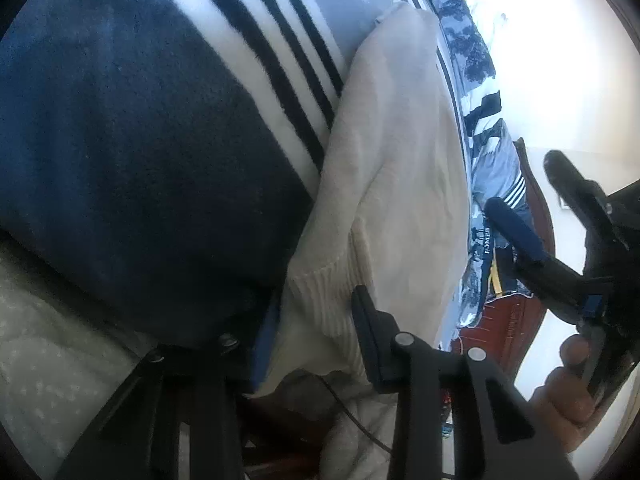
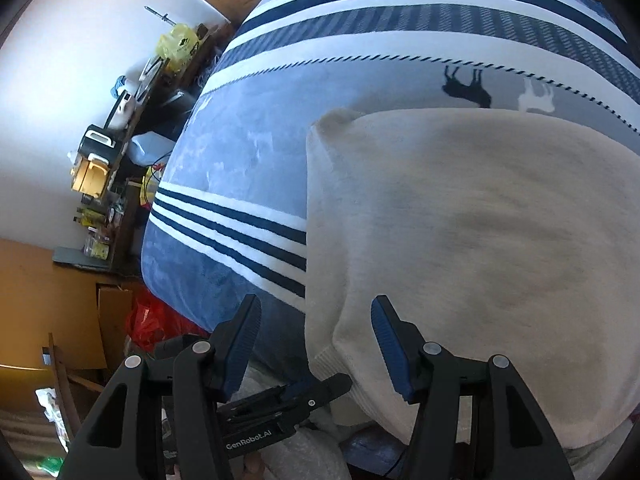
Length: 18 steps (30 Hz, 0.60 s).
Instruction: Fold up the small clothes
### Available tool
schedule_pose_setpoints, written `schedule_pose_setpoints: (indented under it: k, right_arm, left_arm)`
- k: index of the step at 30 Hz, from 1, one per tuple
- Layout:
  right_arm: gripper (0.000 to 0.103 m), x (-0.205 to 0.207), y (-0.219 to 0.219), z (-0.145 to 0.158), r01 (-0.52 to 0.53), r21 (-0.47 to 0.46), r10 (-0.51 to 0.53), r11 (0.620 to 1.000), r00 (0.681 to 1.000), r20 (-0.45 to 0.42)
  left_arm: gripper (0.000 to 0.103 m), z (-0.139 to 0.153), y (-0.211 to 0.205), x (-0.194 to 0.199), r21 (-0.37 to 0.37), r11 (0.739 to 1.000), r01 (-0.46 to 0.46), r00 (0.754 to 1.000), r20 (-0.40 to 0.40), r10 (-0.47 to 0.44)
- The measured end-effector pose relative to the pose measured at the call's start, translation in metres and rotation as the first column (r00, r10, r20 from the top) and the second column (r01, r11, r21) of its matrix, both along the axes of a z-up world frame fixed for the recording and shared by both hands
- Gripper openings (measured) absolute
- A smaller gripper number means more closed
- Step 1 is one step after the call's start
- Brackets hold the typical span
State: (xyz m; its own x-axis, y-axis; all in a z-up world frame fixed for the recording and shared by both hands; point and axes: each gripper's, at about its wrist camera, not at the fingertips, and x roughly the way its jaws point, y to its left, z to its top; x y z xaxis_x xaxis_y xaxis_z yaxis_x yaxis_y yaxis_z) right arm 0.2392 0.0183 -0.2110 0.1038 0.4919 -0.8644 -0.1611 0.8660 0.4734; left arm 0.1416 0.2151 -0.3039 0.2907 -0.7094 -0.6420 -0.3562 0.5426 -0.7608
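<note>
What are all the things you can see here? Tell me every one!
sweater: one, cream, lying on the blanket, ribbed hem nearest.
blanket: one, blue with white and dark stripes, covering the bed.
shelf clutter: several, mixed colours, along the wall.
red bag: one, on the floor beside the bed.
left gripper: one, black with blue pads, jaws around the sweater's hem.
right gripper: one, black with blue pads, open above the hem corner.

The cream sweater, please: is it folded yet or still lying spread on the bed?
Spread. The sweater lies flat across the striped blanket, with no doubled layer visible.
</note>
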Motion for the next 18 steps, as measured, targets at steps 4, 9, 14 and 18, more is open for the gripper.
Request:
schedule_pose_setpoints:
  k: [4,9,14,18]
  right_arm:
    - [0.062,0.005,-0.002,-0.006,0.004,-0.006,-0.004,1.0,1.0,-0.015]
    - [0.062,0.017,0.008,-0.019,-0.034,-0.064,0.031,0.997,0.998,-0.053]
    - [0.062,0.038,0.033,-0.03,-0.113,-0.134,0.102,0.984,0.991,-0.084]
    - [0.061,0.056,0.058,-0.041,-0.189,-0.228,0.165,0.955,0.979,-0.118]
  left_arm:
    - [0.035,0.001,-0.002,0.0,0.003,1.0,0.001,1.0,0.001,-0.001]
    - [0.02,0.006,-0.004,0.0,0.019,1.0,0.002,1.0,0.013,-0.002]
    - [0.007,0.015,-0.009,0.003,0.053,0.998,0.013,0.998,0.061,-0.016]
    - [0.006,0.051,-0.012,-0.001,0.09,0.996,0.013,0.972,0.231,-0.034]
